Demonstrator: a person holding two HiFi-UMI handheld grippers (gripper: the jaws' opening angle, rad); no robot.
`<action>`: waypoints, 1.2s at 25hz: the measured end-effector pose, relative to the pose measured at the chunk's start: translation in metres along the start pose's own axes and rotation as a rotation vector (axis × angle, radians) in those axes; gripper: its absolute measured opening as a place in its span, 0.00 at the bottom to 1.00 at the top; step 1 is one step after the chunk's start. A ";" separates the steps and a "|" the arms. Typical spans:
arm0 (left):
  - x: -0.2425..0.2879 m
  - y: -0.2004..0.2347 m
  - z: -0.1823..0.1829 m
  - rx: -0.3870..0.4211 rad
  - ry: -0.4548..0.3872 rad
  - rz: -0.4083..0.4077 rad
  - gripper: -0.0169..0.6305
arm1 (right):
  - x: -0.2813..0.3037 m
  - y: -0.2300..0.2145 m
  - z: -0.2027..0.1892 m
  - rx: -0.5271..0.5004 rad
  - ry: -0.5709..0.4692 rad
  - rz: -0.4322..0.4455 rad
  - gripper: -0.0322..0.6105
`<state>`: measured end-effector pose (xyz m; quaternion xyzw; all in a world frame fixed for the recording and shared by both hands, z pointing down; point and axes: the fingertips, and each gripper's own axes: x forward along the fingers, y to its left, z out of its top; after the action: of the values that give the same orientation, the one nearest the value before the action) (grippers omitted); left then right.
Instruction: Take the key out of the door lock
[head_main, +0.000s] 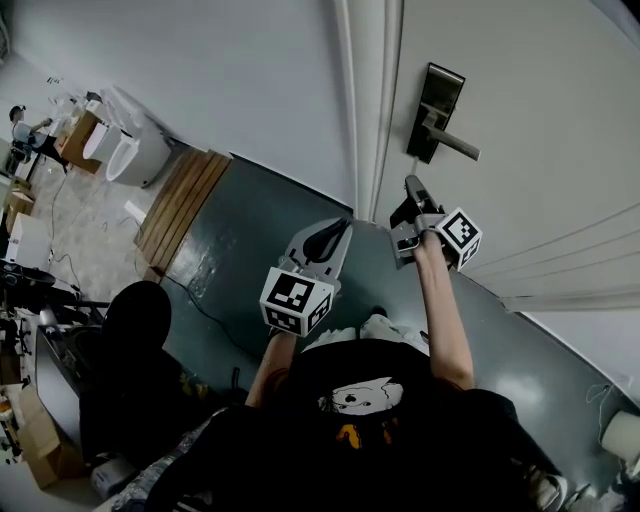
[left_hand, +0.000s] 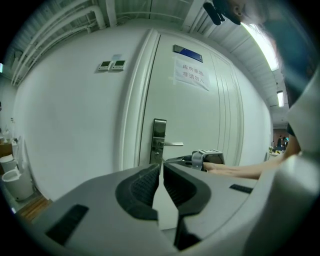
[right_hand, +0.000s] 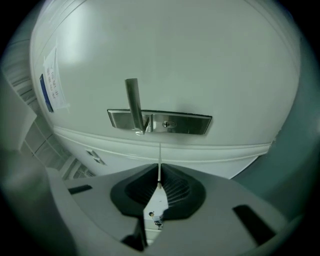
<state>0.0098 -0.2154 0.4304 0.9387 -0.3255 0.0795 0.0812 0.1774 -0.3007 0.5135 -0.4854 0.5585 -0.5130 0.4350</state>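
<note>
The silver lock plate (right_hand: 160, 122) with its keyhole (right_hand: 167, 123) and lever handle (right_hand: 133, 105) sits on the white door (head_main: 520, 120). My right gripper (right_hand: 159, 175) is shut on a thin key (right_hand: 159, 157), seen edge-on. The key's tip points at the plate and stops just short of it, clear of the keyhole. In the head view the right gripper (head_main: 411, 185) is held level just below the lock plate (head_main: 437, 110). My left gripper (head_main: 343, 228) hangs back to the left, shut with nothing in it, aimed at the door frame (left_hand: 137, 125).
A paper notice (left_hand: 191, 75) is stuck high on the door. Wall switches (left_hand: 112, 64) sit left of the frame. A wooden platform (head_main: 180, 205) and white buckets (head_main: 130, 150) stand at the left, and a dark chair (head_main: 135, 320) is near my left side.
</note>
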 end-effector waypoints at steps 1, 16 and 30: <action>-0.002 -0.001 0.001 -0.002 0.000 -0.002 0.07 | -0.003 0.004 -0.002 -0.013 0.012 0.003 0.08; -0.074 -0.025 -0.031 -0.013 0.013 -0.060 0.07 | -0.102 0.031 -0.083 -0.154 0.135 0.021 0.08; -0.114 -0.051 -0.061 0.014 0.042 -0.169 0.07 | -0.180 0.035 -0.153 -0.332 0.197 0.007 0.08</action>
<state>-0.0523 -0.0951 0.4621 0.9615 -0.2426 0.0944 0.0878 0.0509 -0.0995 0.4908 -0.4959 0.6771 -0.4574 0.2939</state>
